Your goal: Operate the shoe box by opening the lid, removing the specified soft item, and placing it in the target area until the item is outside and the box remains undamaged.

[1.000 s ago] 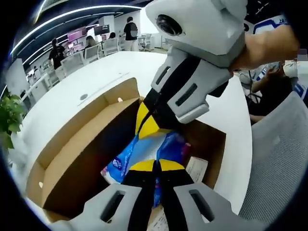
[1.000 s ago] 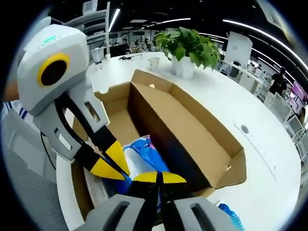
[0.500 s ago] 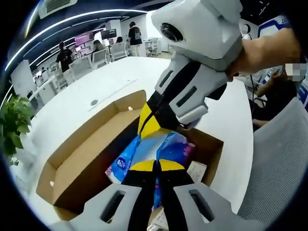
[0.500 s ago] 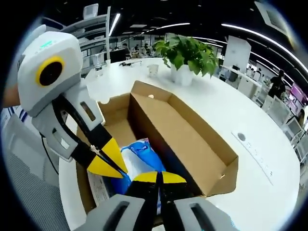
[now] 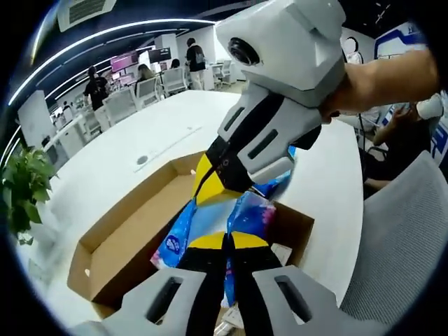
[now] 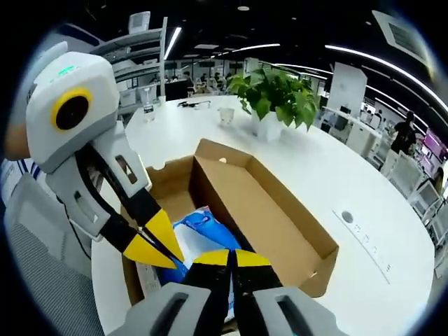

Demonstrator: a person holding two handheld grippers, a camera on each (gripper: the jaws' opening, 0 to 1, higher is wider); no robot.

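An open brown cardboard shoe box lies on a white table, its lid folded out flat beside it. A soft blue and white plastic pack hangs above the box, lifted partly out. My left gripper is shut on the pack's near end. My right gripper is shut on its other end. In the left gripper view the right gripper comes in from the upper right. In the right gripper view the left gripper comes in from the left.
A paper slip lies in the box's bottom. A potted plant stands on the white table beyond the box. A grey chair stands beside the table. People stand and sit at desks far off.
Both grippers have risen with the pack held between them; the box looks smaller and lower in both views, and more of the pack shows above it.
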